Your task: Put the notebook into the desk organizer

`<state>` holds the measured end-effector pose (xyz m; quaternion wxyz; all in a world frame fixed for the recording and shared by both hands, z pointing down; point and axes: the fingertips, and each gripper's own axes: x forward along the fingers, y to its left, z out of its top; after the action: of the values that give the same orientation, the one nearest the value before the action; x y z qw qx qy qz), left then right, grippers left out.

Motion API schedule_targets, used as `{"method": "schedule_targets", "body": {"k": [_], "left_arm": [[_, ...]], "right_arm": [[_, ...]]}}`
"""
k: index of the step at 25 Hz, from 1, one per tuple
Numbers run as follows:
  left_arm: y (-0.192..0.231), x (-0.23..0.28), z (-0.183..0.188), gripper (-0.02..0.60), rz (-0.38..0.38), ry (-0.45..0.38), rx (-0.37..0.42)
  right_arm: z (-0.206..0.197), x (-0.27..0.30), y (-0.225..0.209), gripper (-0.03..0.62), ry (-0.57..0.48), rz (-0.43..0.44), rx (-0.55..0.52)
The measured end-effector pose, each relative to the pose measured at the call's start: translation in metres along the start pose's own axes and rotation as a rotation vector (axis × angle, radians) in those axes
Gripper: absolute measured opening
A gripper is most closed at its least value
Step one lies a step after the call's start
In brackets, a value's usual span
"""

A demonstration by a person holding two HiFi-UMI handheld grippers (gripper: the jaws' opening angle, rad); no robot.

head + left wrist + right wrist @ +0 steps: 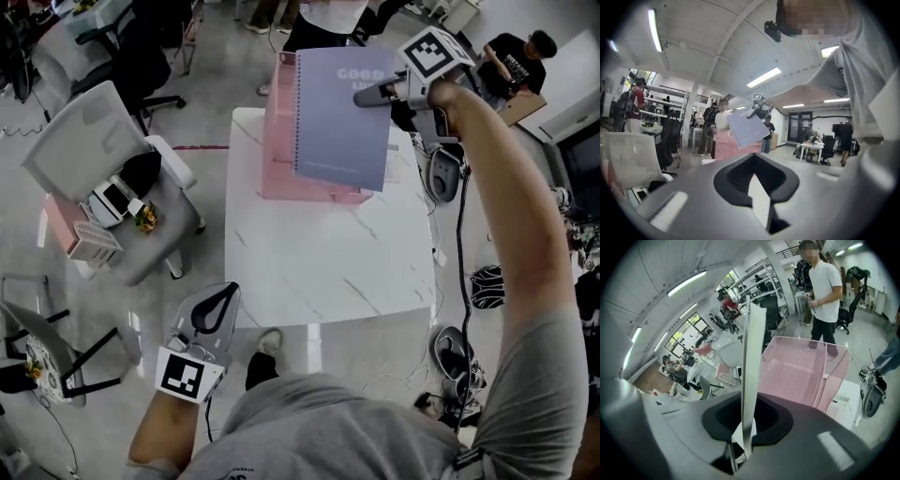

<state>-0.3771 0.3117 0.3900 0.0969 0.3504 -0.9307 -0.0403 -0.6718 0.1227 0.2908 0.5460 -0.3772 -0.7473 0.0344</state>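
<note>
Notebook: lavender cover, spiral binding along its left edge in the head view. It is held in the air over the pink desk organizer, not in it. The long axis runs from far to near in the head view, slightly slanted, with the cover facing up toward the camera. In the left gripper view the notebook hangs tilted, one corner lowest, above the organizer.

Grip: right tongs pinch the notebook at its far right corner, by the printed title. In the right gripper view the notebook is edge-on, a thin pale blade rising straight out from between the pressed jaws. The mesh organizer lies just to its right.

Organizer stands at the far edge of the white marble tabletop.

Left tongs: low, at the tabletop's near left corner, well apart from the notebook. Jaws pressed together, nothing between them.

Grey chair stands left of the tabletop.
</note>
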Motion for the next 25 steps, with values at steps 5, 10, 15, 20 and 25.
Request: {"method": "schedule_targets", "body": {"k": [5,10,15,20,25], "left_arm": [[0.003,-0.007,-0.007,0.058,0.031,0.010,-0.013],[0.012,-0.010,-0.015,0.058,0.037,0.031,-0.025],[0.022,-0.003,-0.013,0.058,0.037,0.034,-0.022],[0.021,0.011,-0.010,0.058,0.017,0.026,-0.010],[0.014,0.018,-0.015,0.058,-0.003,0.044,-0.015]], "right_arm": [[0.011,0.016,-0.024,0.034,0.020,-0.029,0.012],[0.020,0.042,-0.060,0.034,0.035,-0.137,0.037],[0.021,0.067,-0.086,0.037,0.039,-0.268,0.006],[0.024,0.090,-0.111,0.051,0.023,-0.363,-0.034],[0.020,0.103,-0.126,0.072,0.059,-0.482,-0.124]]}}
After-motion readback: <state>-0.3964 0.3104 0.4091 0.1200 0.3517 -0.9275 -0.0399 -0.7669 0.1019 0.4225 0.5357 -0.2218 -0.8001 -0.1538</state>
